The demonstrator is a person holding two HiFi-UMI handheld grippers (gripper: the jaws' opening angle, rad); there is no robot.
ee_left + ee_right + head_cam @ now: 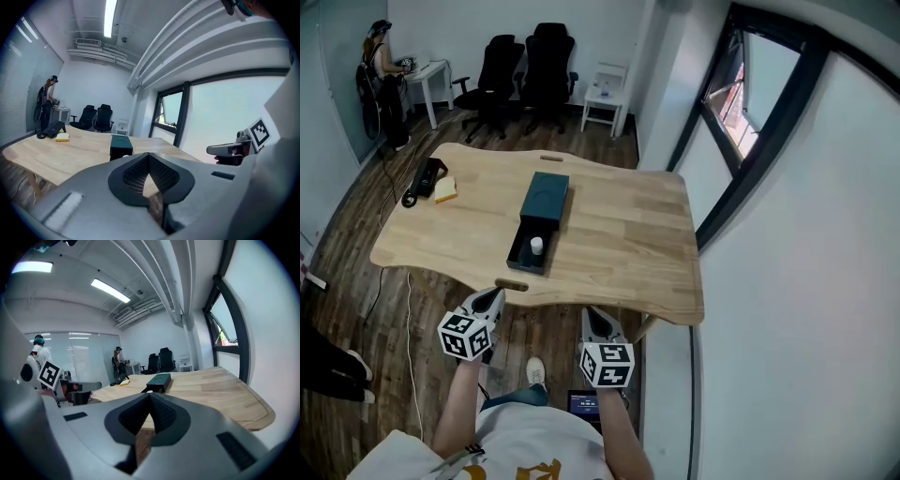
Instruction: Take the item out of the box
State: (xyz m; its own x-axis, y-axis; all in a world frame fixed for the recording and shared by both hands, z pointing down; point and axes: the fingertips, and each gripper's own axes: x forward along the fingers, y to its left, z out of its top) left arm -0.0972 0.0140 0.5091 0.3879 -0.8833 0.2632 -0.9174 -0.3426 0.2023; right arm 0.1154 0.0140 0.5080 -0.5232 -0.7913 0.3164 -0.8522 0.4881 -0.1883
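Note:
A dark teal box [542,211] lies in the middle of the wooden table [628,244]. Its tray is slid out toward me, and a small white item [536,246] stands in the tray. Both grippers hang below the table's near edge, close to my body and well short of the box. My left gripper [490,298] is shut with nothing in it, its jaws meeting at the tip [149,159]. My right gripper [597,319] looks the same, shut and empty [150,399]. The box [121,144] shows far ahead in both gripper views [159,380].
A black device [424,176] and a yellow sponge [445,190] lie at the table's left end. Black office chairs [520,70] and a person [380,80] at a small desk are at the back. A window wall [769,112] runs along the right.

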